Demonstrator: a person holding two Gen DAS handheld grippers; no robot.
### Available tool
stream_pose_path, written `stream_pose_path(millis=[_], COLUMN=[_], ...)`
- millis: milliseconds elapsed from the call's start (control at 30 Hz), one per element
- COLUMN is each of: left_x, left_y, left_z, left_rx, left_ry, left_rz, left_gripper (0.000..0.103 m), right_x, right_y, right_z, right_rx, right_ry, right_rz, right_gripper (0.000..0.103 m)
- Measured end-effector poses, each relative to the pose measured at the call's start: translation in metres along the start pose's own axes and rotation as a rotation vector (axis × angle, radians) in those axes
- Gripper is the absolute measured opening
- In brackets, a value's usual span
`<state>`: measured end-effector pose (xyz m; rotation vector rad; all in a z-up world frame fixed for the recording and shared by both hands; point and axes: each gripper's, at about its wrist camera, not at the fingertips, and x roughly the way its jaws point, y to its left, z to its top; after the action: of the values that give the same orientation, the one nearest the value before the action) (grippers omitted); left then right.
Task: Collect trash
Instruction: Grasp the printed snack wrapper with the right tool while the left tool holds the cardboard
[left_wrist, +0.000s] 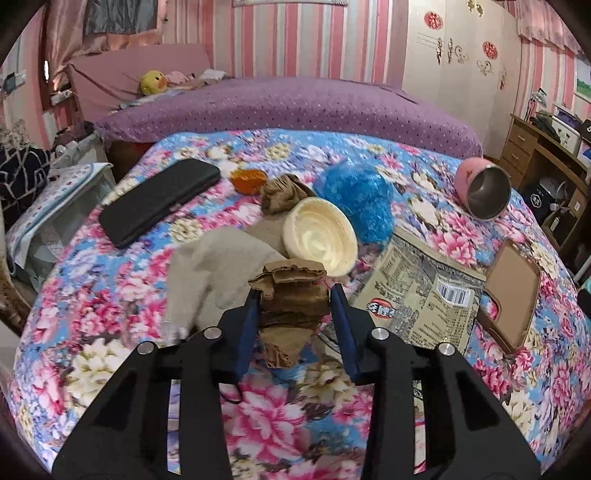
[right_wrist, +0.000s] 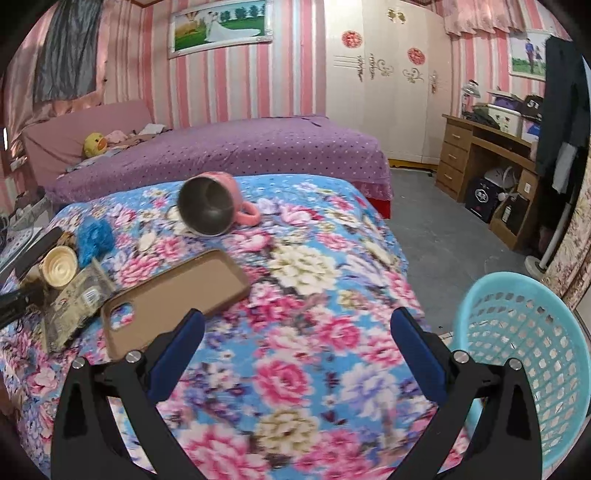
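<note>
My left gripper (left_wrist: 295, 299) is shut on a crumpled scrap of brown cardboard (left_wrist: 290, 295) and holds it above the floral bedspread (left_wrist: 110, 332). Beyond it lie a cream paper bowl (left_wrist: 319, 236), a printed cardboard piece (left_wrist: 424, 295), a blue plastic wad (left_wrist: 360, 201), a brown crumpled wrapper (left_wrist: 282, 194) and orange peel (left_wrist: 248, 180). My right gripper (right_wrist: 295, 332) is open and empty over the bedspread (right_wrist: 303, 369). A light blue plastic basket (right_wrist: 517, 354) stands at its right, off the bed's edge.
A black case (left_wrist: 159, 201), a beige cloth (left_wrist: 218, 273), a brown phone case (right_wrist: 173, 295) and a tipped pink mug (right_wrist: 216, 208) lie on the bed. A purple bed (right_wrist: 229, 155) is behind. A wooden desk (right_wrist: 487, 166) stands at the right across grey floor.
</note>
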<state>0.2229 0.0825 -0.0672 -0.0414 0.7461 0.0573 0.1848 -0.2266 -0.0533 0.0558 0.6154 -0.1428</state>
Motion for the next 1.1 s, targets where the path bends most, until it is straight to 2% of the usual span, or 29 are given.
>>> stream_pose_path(millis=[133, 333, 533, 767, 833, 967, 1100], left_x=[-0.018, -0.03, -0.032, -0.035, -0.035, -0.036, -0.039], left_y=[0.009, 0.018, 0.048, 0.07, 0.075, 0.079, 0.085], left_z=[0.004, 0.007, 0.01, 0.008, 0.007, 0.005, 0.005], left_rx=[-0.026, 0.003, -0.043, -0.086, -0.09, -0.086, -0.099], left_ry=[-0.033, -0.079, -0.078, -0.075, -0.071, -0.072, -0.076], left_rz=[-0.022, 0.012, 0.023, 0.025, 0.024, 0.034, 0.032], left_gripper=[0.037, 0.037, 0.037, 0.037, 0.037, 0.037, 0.037], right_x=[0.0, 0.005, 0.002, 0.001, 0.001, 0.006, 0.019], right_y=[0.024, 0.067, 0.11, 0.143, 0.151, 0.168, 0.187], right_z=[-0.001, 0.0, -0.006, -0.018, -0.019, -0.022, -0.027], right_rx=[-0.019, -0.051, -0.08, -0.103, -0.109, -0.099, -0.117], right_ry=[0.008, 0.038, 0.076, 0.113, 0.127, 0.165, 0.215], right_rz=[0.042, 0.139, 0.222, 0.247, 0.252, 0.283, 0.297], right_gripper=[0.098, 0.098, 0.098, 0.096, 0.084, 0.073, 0.051])
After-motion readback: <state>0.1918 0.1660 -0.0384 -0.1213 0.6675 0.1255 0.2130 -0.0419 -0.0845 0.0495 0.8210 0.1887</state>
